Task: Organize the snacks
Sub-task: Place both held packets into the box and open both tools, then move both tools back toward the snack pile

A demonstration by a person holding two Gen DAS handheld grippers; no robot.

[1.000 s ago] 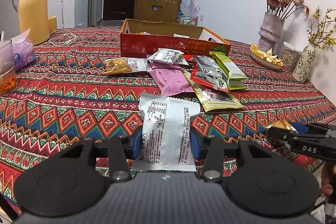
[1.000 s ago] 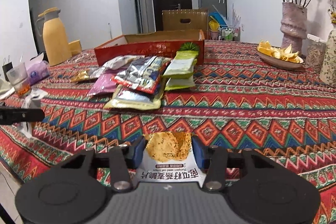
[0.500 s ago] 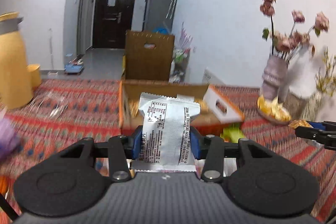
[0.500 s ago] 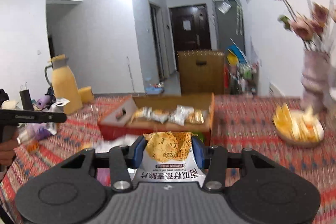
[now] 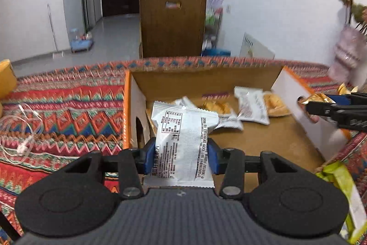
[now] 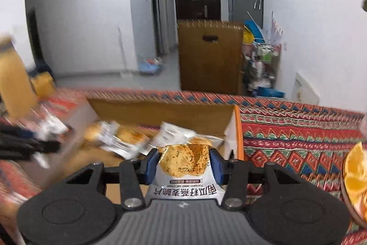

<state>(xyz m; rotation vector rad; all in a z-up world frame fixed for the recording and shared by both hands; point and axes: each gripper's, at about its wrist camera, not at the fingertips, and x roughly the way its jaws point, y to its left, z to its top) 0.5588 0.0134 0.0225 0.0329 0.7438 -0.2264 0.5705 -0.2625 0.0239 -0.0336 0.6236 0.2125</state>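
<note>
My left gripper (image 5: pixel 181 155) is shut on a white snack packet (image 5: pixel 183 141) with printed text, held over the near left part of the open cardboard box (image 5: pixel 263 144). My right gripper (image 6: pixel 183 164) is shut on a white packet picturing golden crisps (image 6: pixel 184 167), held over the box's (image 6: pixel 160 110) near right corner. Several white and golden snack packets (image 5: pixel 250 105) lie along the box's far side; they also show in the right wrist view (image 6: pixel 119 137). The right gripper's tip (image 5: pixel 330 107) shows at the right edge of the left wrist view.
The box stands on a table with a patterned red cloth (image 5: pixel 68 107). A green packet (image 5: pixel 339 183) lies near the box's right front corner. A dish of orange slices (image 6: pixel 355 176) sits at right, a vase (image 5: pixel 346 56) beyond, a yellow jug (image 6: pixel 13 84) at left.
Both grippers have risen and moved forward from the table's near edge to above the box, each still holding its packet. The views now look down into the box.
</note>
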